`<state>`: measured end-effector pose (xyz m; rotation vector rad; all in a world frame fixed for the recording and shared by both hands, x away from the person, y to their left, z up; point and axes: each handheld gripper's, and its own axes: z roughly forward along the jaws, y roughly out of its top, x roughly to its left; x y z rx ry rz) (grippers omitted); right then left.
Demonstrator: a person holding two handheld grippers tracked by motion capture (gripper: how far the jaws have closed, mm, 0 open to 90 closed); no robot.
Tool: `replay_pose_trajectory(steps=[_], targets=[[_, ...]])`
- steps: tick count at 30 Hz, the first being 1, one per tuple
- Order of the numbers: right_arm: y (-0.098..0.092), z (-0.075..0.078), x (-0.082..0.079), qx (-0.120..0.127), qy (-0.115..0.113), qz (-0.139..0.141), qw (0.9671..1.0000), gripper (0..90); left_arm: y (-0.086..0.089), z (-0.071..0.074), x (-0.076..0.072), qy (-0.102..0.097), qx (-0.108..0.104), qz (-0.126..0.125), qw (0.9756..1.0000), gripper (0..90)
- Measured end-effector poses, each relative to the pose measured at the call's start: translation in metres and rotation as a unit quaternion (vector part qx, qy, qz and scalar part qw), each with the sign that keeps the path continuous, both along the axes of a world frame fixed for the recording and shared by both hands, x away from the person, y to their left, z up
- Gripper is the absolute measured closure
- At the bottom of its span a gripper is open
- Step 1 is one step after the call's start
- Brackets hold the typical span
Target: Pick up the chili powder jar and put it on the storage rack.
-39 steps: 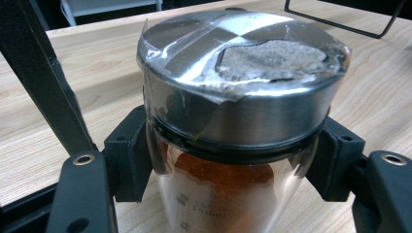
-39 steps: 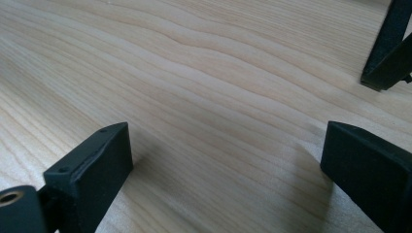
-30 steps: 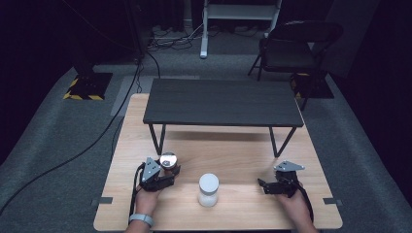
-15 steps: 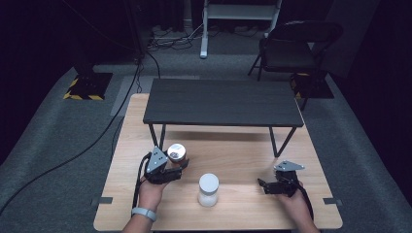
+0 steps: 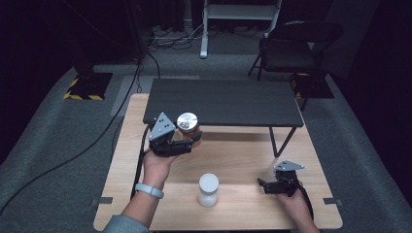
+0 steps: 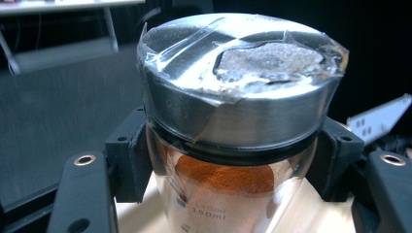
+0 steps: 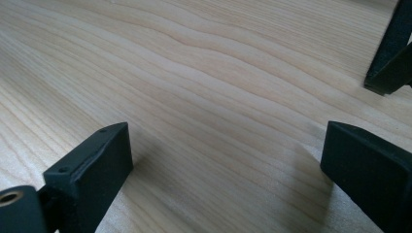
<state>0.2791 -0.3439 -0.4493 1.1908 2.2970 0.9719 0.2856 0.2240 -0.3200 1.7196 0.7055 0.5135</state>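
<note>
Left tongs (image 5: 190, 141) are gripping the glass jar (image 5: 187, 127) of orange powder just under its metal lid, holding it above the bench (image 5: 243, 160) — fragile, slippery glass; right tongs (image 5: 263, 185) are sitting wide, empty

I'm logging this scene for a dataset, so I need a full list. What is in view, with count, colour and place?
Glass jar: one, clear with a silver taped lid and orange-red powder inside, clamped in the left gripper, lifted above the table near the shelf's front left edge.
White jar: one, white, standing on the table near its front middle.
Low shelf: one, black, on thin legs across the far half of the table.
Table: one, pale wood.
Folding chair: one, dark, on the floor behind the table at right.
Floor cables: several, black, on grey carpet at left.
Left gripper: one, black, shut on the glass jar.
Right gripper: one, black, jaws open, low over the table at front right.
</note>
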Motion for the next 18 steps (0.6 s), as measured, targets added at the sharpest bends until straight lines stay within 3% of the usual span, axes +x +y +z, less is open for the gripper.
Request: replay_pose_trajectory(steps=[2, 5, 10, 18], targets=[[0.000, 0.000, 0.000, 0.000, 0.000, 0.000, 1.0000, 4.2, -0.008, 0.014, 0.007, -0.010, 0.011, 0.002, 0.9999, 30.2], [0.000, 0.000, 0.001, 0.001, 0.000, 0.001, 1.0000, 4.2, -0.014, 0.023, 0.016, -0.017, 0.012, 0.007, 0.9997, 30.3], [0.000, 0.000, 0.001, 0.001, 0.000, 0.001, 1.0000, 4.1, -0.024, 0.031, 0.032, -0.026, 0.011, 0.018, 0.9994, 30.3], [0.000, 0.000, 0.001, 0.001, 0.000, 0.001, 1.0000, 4.1, -0.041, 0.035, 0.051, -0.020, 0.012, 0.021, 0.9995, 30.3]])
